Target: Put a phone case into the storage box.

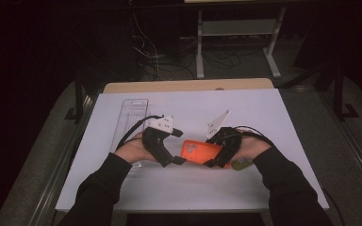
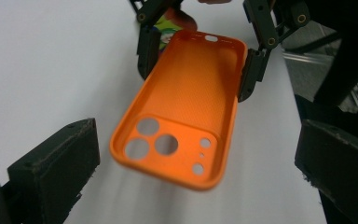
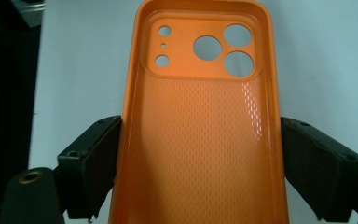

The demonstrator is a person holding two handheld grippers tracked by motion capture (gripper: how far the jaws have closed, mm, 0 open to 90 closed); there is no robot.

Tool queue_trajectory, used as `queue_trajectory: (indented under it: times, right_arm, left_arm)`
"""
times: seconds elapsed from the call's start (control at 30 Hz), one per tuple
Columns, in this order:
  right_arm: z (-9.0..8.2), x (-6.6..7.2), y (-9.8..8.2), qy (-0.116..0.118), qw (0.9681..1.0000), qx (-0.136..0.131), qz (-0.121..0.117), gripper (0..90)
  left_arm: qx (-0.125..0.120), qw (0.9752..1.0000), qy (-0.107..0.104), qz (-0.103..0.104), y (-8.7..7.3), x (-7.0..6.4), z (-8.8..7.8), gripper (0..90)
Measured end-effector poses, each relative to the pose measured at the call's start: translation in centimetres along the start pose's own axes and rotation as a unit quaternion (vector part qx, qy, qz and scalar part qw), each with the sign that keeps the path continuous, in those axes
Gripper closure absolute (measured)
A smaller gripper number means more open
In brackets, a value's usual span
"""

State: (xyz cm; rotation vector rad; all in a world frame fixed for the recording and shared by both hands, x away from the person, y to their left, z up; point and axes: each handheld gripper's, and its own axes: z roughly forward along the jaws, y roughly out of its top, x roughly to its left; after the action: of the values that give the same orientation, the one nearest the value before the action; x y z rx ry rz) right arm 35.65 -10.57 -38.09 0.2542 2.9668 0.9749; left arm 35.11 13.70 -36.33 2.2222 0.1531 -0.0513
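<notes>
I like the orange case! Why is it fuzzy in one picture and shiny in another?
In the left gripper view the near end of the orange phone case is blurred. In the right gripper view light glints on its dimpled inside. In the high view the room behind the white table is dark.

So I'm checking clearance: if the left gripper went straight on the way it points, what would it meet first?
Probably the orange case, at its camera-hole end. It sits dead ahead between the open jaws of the left gripper, held across its far end by the right gripper. How near it is I can't tell.

A clear plastic tray (image 1: 133,115) lies on the white table (image 1: 273,113), far left
</notes>
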Motion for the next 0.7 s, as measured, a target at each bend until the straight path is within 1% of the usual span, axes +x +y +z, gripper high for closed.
queue_trajectory:
  times: [0.07, 0.17, 0.2, 0.23, 0.3, 0.37, 0.4, 0.5, 0.57, 0.6, 0.63, 0.67, 0.7]
  right_arm:
    - [0.2, 0.4, 0.3, 0.013, 0.9999, 0.001, -0.005, 14.9]
    - [0.4, 0.9, 0.8, 0.019, 0.9996, 0.006, -0.021, 15.0]
    - [0.5, 1.0, 0.9, 0.022, 0.9994, 0.006, -0.024, 15.0]
    - [0.5, 1.2, 1.1, 0.024, 0.9993, 0.006, -0.028, 15.0]
    - [0.6, 1.3, 1.2, 0.027, 0.9991, 0.007, -0.032, 15.0]
    - [0.6, 1.5, 1.4, 0.03, 0.9989, 0.007, -0.035, 14.9]
    - [0.5, 1.6, 1.4, 0.028, 0.9988, 0.01, -0.038, 15.0]
    - [0.5, 1.9, 1.7, 0.031, 0.9985, 0.008, -0.044, 15.0]
    - [0.4, 2.0, 1.8, 0.032, 0.9982, 0.005, -0.05, 14.9]
    - [0.3, 2.1, 1.9, 0.036, 0.9982, 0.007, -0.047, 15.0]
    - [0.3, 2.3, 2.0, 0.035, 0.9984, 0.01, -0.044, 14.9]
    - [0.3, 2.3, 2.0, 0.034, 0.998, 0.004, -0.054, 15.0]
    - [0.3, 2.3, 2.1, 0.035, 0.9978, 0.002, -0.057, 14.9]
  left_arm:
    - [0.003, 0.9999, -0.011, 0.003, 0.0, -0.2, 0.2, 0.0]
    - [0.009, 0.9997, -0.021, 0.009, 0.0, -0.4, 0.5, 0.0]
    - [0.011, 0.9996, -0.022, 0.013, 0.0, -0.4, 0.6, 0.0]
    - [0.013, 0.9996, -0.024, 0.01, 0.0, -0.5, 0.8, 0.0]
    - [0.024, 0.9992, -0.028, 0.014, 0.0, -0.6, 1.0, 0.0]
    - [0.032, 0.9987, -0.031, 0.024, 0.0, -0.6, 1.3, 0.0]
    - [0.035, 0.9987, -0.032, 0.021, -0.1, -0.7, 1.5, 0.0]
    - [0.048, 0.9979, -0.038, 0.023, -0.1, -1.0, 2.1, 0.0]
    - [0.056, 0.9974, -0.039, 0.023, -0.2, -1.1, 2.4, 0.0]
    - [0.06, 0.997, -0.04, 0.026, -0.2, -1.1, 2.6, 0.0]
    - [0.064, 0.9968, -0.04, 0.025, -0.2, -1.2, 2.8, 0.0]
    - [0.067, 0.9965, -0.041, 0.028, -0.3, -1.2, 2.9, 0.0]
    - [0.072, 0.9962, -0.041, 0.028, -0.3, -1.2, 3.0, 0.0]
